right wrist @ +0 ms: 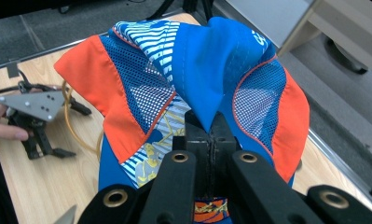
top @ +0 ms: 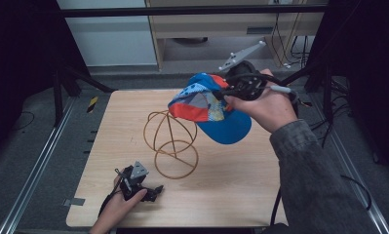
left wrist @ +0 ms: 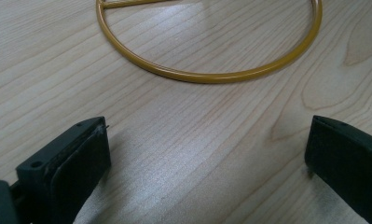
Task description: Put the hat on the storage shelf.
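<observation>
We hold the cap (top: 209,108) in the air above the table (top: 231,195), up beside the top of the gold wire stand (top: 171,145) and on its far right side in the high view. It is a blue cap with orange panels, mesh patches and a striped print, and its blue brim hangs down toward the table, near the stand's dome of loops but apart from it as far as we can tell. Our right gripper (top: 236,87) has the cap by its fabric: in the right gripper view the two black jaws stand pressed together with a fold of blue cloth (right wrist: 207,70) pinched between them, and the rest of the crown drapes down around them. Our right hand (top: 265,105) wraps that gripper, with the grey sleeve (top: 319,180) running back to the near edge.

The stand rests upright on the table, a round base ring (left wrist: 211,74) below and curved loops above. Near its base, on the near left side, our left gripper (top: 141,185) lies low on the wood under our left hand (top: 116,207). Its jaws are spread wide with bare wood between them, pointing at the base ring and holding nothing.
</observation>
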Available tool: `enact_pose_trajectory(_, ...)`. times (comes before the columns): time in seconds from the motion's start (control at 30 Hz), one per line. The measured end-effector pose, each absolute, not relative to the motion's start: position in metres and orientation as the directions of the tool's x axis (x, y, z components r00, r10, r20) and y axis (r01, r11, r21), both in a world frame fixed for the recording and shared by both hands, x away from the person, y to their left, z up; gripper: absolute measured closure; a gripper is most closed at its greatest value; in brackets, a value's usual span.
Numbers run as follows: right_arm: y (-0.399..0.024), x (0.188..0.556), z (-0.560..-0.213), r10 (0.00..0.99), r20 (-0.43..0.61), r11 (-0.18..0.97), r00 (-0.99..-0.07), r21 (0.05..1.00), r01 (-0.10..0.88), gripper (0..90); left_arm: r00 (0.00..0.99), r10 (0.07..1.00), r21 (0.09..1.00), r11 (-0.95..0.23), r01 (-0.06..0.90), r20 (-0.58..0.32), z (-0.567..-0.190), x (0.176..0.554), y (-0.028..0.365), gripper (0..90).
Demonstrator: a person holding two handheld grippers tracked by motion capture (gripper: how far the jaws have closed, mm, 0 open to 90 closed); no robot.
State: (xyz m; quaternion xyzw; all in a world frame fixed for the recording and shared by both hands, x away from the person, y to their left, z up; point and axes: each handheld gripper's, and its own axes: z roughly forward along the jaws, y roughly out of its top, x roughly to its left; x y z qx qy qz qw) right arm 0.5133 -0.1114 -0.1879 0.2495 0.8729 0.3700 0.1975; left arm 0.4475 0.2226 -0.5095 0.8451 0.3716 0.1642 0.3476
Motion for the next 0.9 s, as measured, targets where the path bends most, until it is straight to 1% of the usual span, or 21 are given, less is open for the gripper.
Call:
enact_pose_trajectory(0.43, -0.046, 0.536, -0.191, 0.494, -0.171, 0.65, -0.852, 0.723, 0.232, 89.8, 0.669, 0.743, 0.71, -0.481, 0.514, 0.019, -0.51, 0.448, 0.223, 0.0)
enact_pose_trajectory(0.9, 0.003, 0.555, -0.207, 0.43, -0.153, 0.693, -0.89, 0.687, 0.217, 89.8, 0.67, 0.742, 0.71, -0.481, 0.514, 0.019, -0.509, 0.447, 0.222, 0.0)
